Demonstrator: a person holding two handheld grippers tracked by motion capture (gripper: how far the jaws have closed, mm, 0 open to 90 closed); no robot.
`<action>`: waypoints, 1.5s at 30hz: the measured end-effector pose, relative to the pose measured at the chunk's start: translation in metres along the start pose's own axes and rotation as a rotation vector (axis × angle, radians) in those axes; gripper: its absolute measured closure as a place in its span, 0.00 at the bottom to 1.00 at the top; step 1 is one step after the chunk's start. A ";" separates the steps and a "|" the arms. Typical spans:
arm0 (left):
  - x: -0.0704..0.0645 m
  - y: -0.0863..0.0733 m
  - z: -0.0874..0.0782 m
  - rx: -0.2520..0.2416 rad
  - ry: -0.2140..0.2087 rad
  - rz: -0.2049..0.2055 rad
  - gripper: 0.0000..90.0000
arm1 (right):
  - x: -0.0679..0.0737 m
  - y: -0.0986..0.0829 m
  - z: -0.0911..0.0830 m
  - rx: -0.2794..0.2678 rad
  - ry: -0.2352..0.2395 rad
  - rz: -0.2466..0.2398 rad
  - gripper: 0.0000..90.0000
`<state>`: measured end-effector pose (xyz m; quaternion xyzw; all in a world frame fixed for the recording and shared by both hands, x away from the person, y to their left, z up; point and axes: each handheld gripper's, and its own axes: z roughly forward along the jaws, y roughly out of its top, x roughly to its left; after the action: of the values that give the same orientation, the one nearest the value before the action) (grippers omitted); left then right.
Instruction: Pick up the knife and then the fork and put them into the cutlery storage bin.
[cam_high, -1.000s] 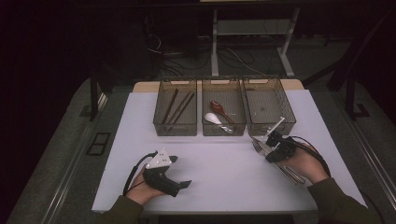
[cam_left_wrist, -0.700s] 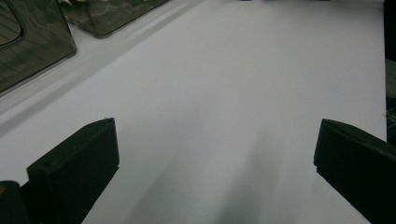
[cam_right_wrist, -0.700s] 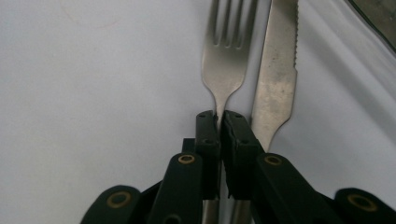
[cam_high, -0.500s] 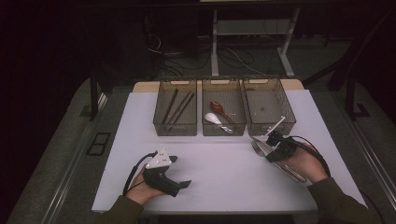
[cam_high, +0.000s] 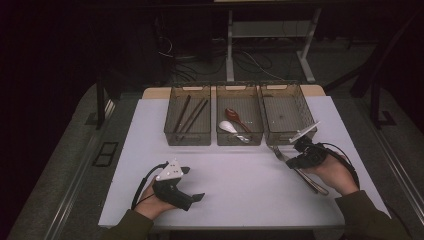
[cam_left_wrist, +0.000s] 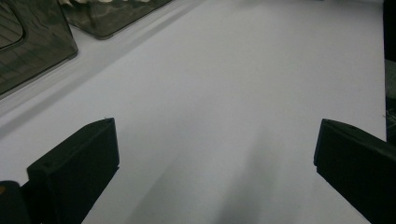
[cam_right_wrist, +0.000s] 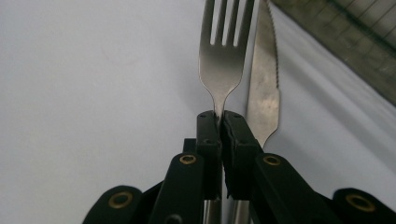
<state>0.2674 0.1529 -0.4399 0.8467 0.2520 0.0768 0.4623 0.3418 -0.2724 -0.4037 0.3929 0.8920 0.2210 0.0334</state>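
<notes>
My right gripper (cam_right_wrist: 220, 123) is shut on the neck of a steel fork (cam_right_wrist: 226, 51) whose tines point away from me. A serrated table knife (cam_right_wrist: 264, 88) lies on the white table just to the fork's right, almost touching it. In the high view the right gripper (cam_high: 296, 156) sits in front of the right tray (cam_high: 286, 131). There the fork (cam_high: 278, 151) sticks out to its left and the knife (cam_high: 314, 185) runs back under the hand. My left gripper (cam_high: 192, 183) rests at the front left, open. Its jaws (cam_left_wrist: 215, 154) stand wide apart over bare table.
Three dark mesh trays line the far side of the white table (cam_high: 240, 185). The left tray (cam_high: 187, 136) holds chopsticks (cam_high: 190, 116). The middle tray (cam_high: 239, 140) holds a white spoon (cam_high: 228, 126) and a dark red one (cam_high: 234, 115). The table's right edge is close to my right hand.
The right gripper has stayed shut on the fork and has barely shifted, perhaps slightly towards the trays. The left gripper has not moved.
</notes>
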 end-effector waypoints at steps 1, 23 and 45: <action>0.000 0.000 0.000 0.000 0.000 0.000 0.00 | -0.001 -0.001 -0.002 -0.014 0.005 0.004 0.95; 0.002 0.000 -0.001 -0.012 0.005 0.000 0.00 | -0.019 -0.015 -0.038 -0.340 0.057 0.078 0.95; 0.004 -0.001 0.000 -0.023 0.005 -0.005 0.00 | -0.035 -0.002 -0.068 -0.475 0.007 0.092 0.95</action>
<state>0.2706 0.1551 -0.4408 0.8406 0.2544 0.0808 0.4714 0.3487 -0.3233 -0.3473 0.4135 0.7963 0.4271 0.1115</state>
